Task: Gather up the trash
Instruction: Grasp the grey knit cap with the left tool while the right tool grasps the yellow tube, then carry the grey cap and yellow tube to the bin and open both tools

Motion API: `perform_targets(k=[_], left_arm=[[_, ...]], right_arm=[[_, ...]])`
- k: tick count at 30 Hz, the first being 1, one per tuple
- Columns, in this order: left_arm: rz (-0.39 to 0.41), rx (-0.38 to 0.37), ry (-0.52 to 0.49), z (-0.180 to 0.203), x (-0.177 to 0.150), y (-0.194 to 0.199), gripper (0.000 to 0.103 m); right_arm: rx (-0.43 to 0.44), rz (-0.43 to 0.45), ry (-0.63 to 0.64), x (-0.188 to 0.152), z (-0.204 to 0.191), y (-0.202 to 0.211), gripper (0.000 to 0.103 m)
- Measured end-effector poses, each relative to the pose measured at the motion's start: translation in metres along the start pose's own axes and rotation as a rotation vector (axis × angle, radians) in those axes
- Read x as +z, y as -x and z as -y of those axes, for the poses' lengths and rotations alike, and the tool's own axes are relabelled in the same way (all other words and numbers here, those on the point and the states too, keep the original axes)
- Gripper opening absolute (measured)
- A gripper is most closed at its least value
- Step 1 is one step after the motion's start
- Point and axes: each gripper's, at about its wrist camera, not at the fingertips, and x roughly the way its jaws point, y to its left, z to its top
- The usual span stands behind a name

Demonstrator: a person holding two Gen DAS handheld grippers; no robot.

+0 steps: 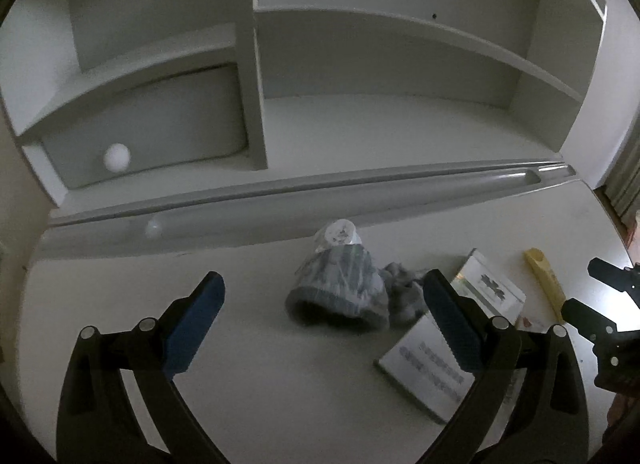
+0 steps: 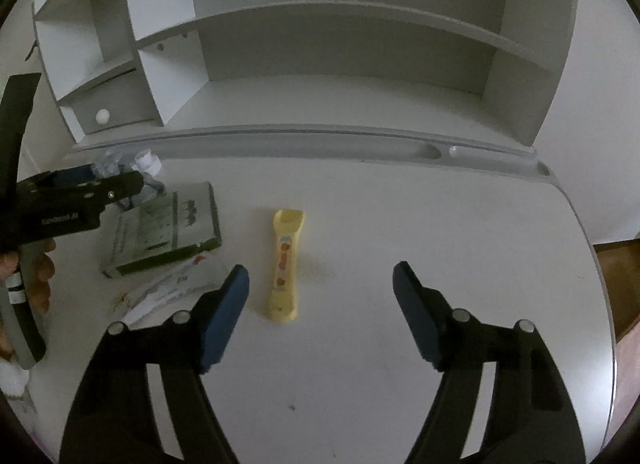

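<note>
A crushed plastic bottle [image 1: 340, 288] with a white cap lies on the white desk [image 1: 240, 384], just ahead of my open, empty left gripper [image 1: 324, 300]. Crumpled grey wrap [image 1: 404, 292] lies beside it. A flattened green-and-white carton [image 1: 436, 364] lies under the left gripper's right finger and shows in the right wrist view [image 2: 168, 224]. A yellow wrapper [image 2: 285, 264] lies on the desk ahead of my open, empty right gripper [image 2: 320, 296], close to its left finger; it also shows in the left wrist view [image 1: 544, 280]. A white torn wrapper [image 2: 168, 288] lies beside the carton.
A white shelf unit [image 1: 256, 64] stands at the back of the desk, with a drawer and round white knob [image 1: 117, 157]. A long pen groove [image 1: 320, 200] runs along the desk's back edge. The desk's right edge [image 2: 596, 264] curves near a wooden floor.
</note>
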Motion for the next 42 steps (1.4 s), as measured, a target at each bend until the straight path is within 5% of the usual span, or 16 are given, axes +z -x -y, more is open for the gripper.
perform_targets(k=[2, 5, 6, 10, 23, 42], left_arm=[[-0.013, -0.073, 0.008, -0.005, -0.001, -0.002, 0.061], [-0.022, -0.155, 0.052, -0.016, -0.003, -0.002, 0.039], [-0.021, -0.164, 0.053, -0.019, -0.005, 0.0, 0.038], [-0.004, -0.177, 0.049, -0.022, -0.01, 0.012, 0.036], [0.082, -0.077, 0.032, -0.029, -0.006, 0.039, 0.036], [0.043, -0.094, 0.013, -0.022, -0.006, 0.027, 0.036]], right_arm=[[0.0, -0.013, 0.007, 0.001, -0.003, -0.006, 0.065], [0.01, -0.019, 0.028, 0.001, -0.011, -0.013, 0.044], [0.024, -0.016, 0.035, 0.001, -0.014, -0.013, 0.031], [0.009, -0.008, 0.055, -0.001, -0.021, -0.012, 0.014], [-0.024, 0.044, -0.054, -0.006, 0.001, 0.006, 0.014], [-0.002, 0.031, -0.079, -0.01, 0.01, 0.005, 0.014]])
